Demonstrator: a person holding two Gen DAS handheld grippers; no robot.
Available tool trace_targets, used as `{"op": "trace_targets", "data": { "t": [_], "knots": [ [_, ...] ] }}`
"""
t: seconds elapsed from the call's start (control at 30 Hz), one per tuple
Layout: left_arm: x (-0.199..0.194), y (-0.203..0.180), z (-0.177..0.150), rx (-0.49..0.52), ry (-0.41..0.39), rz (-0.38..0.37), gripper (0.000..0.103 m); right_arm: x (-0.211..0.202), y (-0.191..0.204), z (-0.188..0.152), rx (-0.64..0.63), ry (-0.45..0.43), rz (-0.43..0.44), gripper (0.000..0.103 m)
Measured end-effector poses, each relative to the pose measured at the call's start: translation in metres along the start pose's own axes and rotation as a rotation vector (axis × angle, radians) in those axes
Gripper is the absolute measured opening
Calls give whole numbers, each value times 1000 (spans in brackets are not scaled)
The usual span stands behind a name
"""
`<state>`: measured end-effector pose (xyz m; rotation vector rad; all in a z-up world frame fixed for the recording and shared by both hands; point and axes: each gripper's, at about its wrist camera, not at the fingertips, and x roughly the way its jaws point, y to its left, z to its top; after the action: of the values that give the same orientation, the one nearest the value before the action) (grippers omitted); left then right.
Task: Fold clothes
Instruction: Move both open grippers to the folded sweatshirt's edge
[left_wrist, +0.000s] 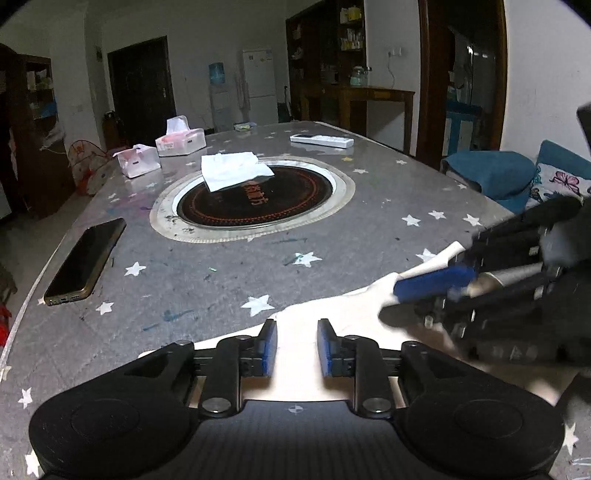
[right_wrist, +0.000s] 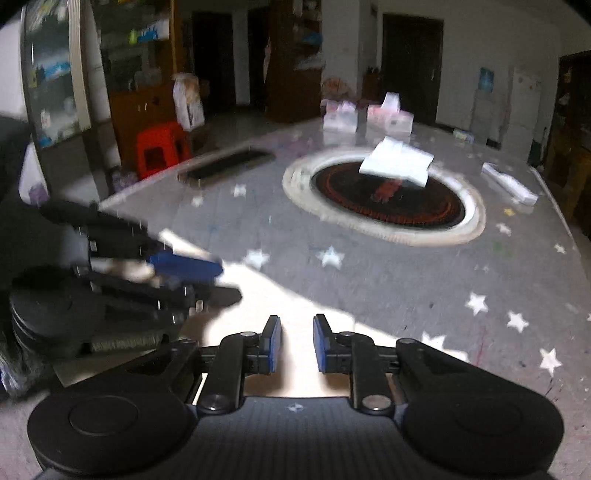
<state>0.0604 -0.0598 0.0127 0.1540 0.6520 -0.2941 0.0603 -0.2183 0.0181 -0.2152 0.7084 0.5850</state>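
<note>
A white garment lies flat on the near edge of the grey star-patterned table, brightly lit. My left gripper is open just above it, its blue pads apart with nothing between them. My right gripper is open too, over the same white garment. In the left wrist view the right gripper comes in from the right above the garment's far corner. In the right wrist view the left gripper shows at the left. A folded white garment rests on the round black hotplate.
A dark phone lies at the left of the table. Two tissue boxes and a white remote sit at the far side. A blue sofa stands to the right. A red stool stands beyond the table.
</note>
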Motion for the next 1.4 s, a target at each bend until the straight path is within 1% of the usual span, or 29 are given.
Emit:
{"op": "trace_targets", "data": {
  "t": [0.07, 0.17, 0.27, 0.3, 0.37, 0.43, 0.47, 0.5, 0.57, 0.67, 0.73, 0.83, 0.9, 1.0, 1.1, 1.17, 1.2, 1.27, 1.37, 1.4],
  "knots": [
    [-5, 3, 0, -23, -2, 4, 28, -1, 3, -2, -26, -6, -5, 19],
    [-23, 2, -5, -13, -33, 4, 28, -20, 9, 0, -26, -47, 13, 19],
    [-44, -4, -15, -2, -50, -7, 28, -36, 24, -6, -66, -57, 33, 20],
    [-50, -6, -19, -1, -50, -10, 28, -41, 29, -9, -76, -56, 43, 22],
    [-62, -12, -29, 2, -53, -24, 29, -50, 38, -19, -83, -55, 60, 31],
    [-70, -19, -41, 11, -53, -29, 34, -58, 46, -30, -83, -52, 72, 32],
    [-74, -22, -47, 15, -54, -31, 36, -60, 49, -37, -81, -48, 71, 35],
    [-77, -26, -52, 22, -54, -30, 40, -61, 52, -43, -78, -45, 69, 36],
    [-78, -30, -61, 19, -53, -22, 41, -64, 57, -53, -78, -45, 59, 36],
    [-85, -31, -64, -12, -65, -16, 42, -77, 59, -61, -62, -83, 40, 38],
    [-92, -28, -65, -37, -82, -11, 45, -91, 58, -65, -39, -115, 47, 41],
    [-94, -24, -69, -70, -78, -13, 47, -95, 53, -76, -12, -103, 42, 45],
    [-91, -21, -74, -91, -76, -16, 47, -97, 49, -83, 5, -96, 38, 46],
    [-91, -20, -75, -113, -75, -16, 48, -99, 49, -89, -6, -115, 40, 48],
    [-94, -18, -76, -130, -72, -24, 48, -109, 46, -85, 12, -145, 50, 51],
    [-94, -17, -78, -134, -73, -27, 48, -108, 41, -85, 26, -148, 36, 53],
    [-94, -17, -79, -136, -74, -27, 48, -107, 38, -86, 34, -148, 30, 53],
    [-94, -17, -79, -138, -73, -28, 48, -98, 32, -89, 66, -106, 34, 53],
    [-97, -17, -77, -132, -68, -32, 48, -99, 29, -83, 73, -113, 38, 53],
    [-97, -16, -75, -132, -67, -32, 48, -103, 29, -79, 69, -137, 40, 53]
  ]
}}
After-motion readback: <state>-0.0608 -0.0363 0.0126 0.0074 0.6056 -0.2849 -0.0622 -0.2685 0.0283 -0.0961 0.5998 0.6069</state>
